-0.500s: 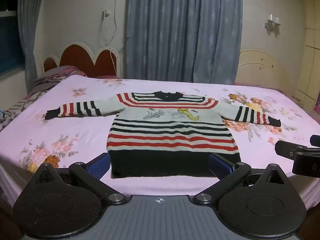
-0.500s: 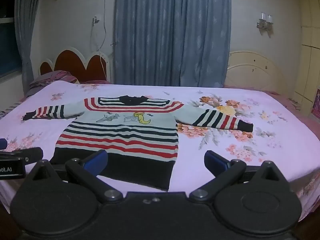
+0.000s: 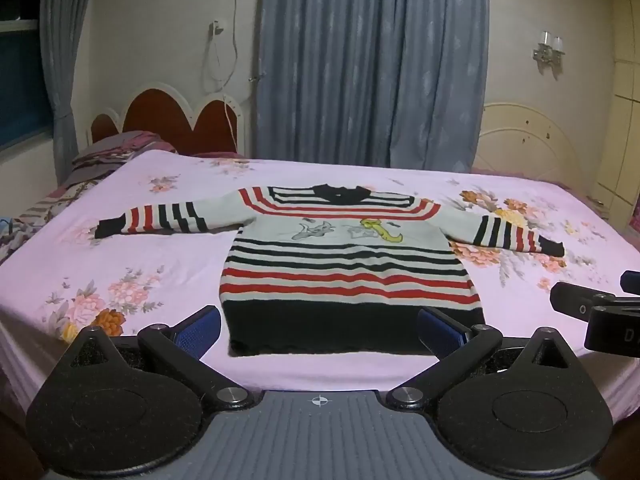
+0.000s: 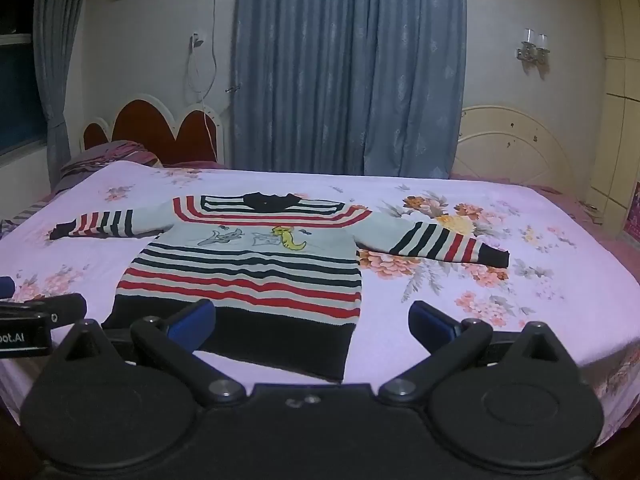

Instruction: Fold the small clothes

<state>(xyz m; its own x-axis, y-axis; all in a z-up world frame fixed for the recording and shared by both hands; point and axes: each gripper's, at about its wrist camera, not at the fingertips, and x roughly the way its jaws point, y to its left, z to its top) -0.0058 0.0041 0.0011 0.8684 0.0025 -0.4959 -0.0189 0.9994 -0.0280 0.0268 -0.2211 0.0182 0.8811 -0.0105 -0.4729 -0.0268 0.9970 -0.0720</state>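
Nearest to me, my left tool (image 3: 318,332) is spread wide with nothing between its blue pads, poised over the near edge of the bed (image 3: 120,256). My right tool (image 4: 312,326) is just as wide and empty. Just past both lies the striped sweater (image 3: 348,276), flat on the pink floral sheet, black hem toward me, both sleeves stretched out sideways, collar at the far end. Beyond it stand a red headboard (image 3: 168,120) and blue curtains (image 3: 372,64).
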